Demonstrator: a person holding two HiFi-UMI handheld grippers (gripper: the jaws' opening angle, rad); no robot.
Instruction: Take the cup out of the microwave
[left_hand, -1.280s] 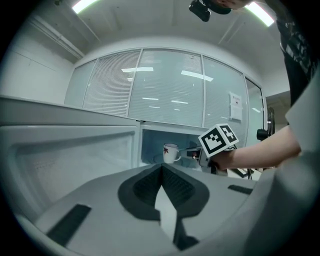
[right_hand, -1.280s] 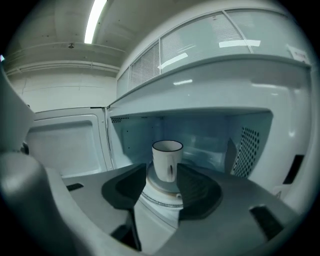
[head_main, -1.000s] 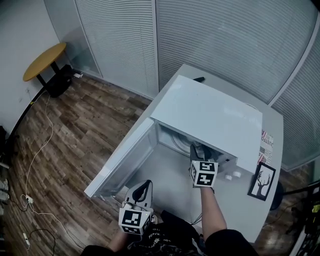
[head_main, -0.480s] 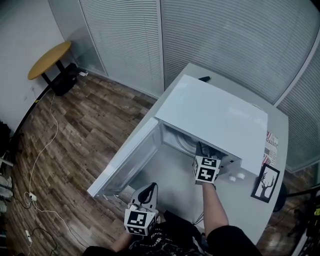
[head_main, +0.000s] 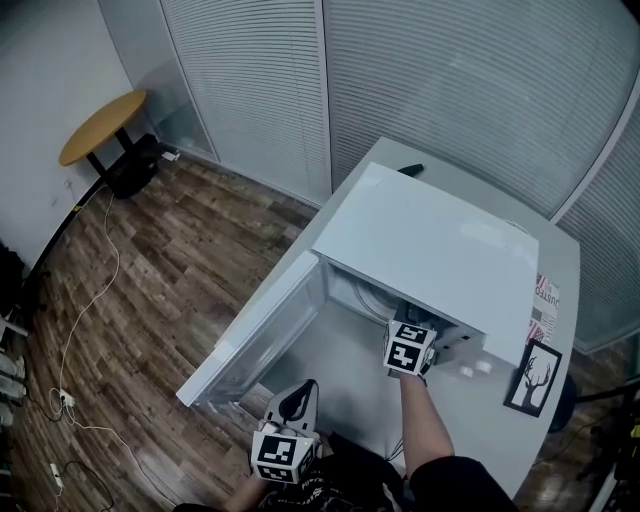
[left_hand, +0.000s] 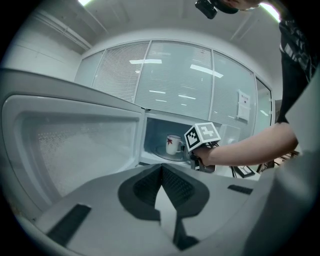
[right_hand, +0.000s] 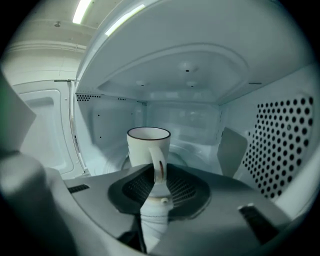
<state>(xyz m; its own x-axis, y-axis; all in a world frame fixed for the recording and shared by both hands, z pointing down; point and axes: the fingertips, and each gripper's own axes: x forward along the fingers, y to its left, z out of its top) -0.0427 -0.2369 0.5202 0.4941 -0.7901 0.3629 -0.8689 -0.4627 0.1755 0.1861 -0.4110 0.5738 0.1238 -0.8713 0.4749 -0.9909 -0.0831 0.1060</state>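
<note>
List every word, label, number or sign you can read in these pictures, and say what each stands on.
Nothing reads clearly.
Red print on the paper beside the microwave: too blurred.
Sheet on the glass wall: too small.
Marker cubes: patterns only, no words.
Red mark on the cup: no letters.

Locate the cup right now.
The cup stands upright inside the open microwave, at the centre of the right gripper view. Its handle points at the camera, between the right gripper's closing jaws.
</note>
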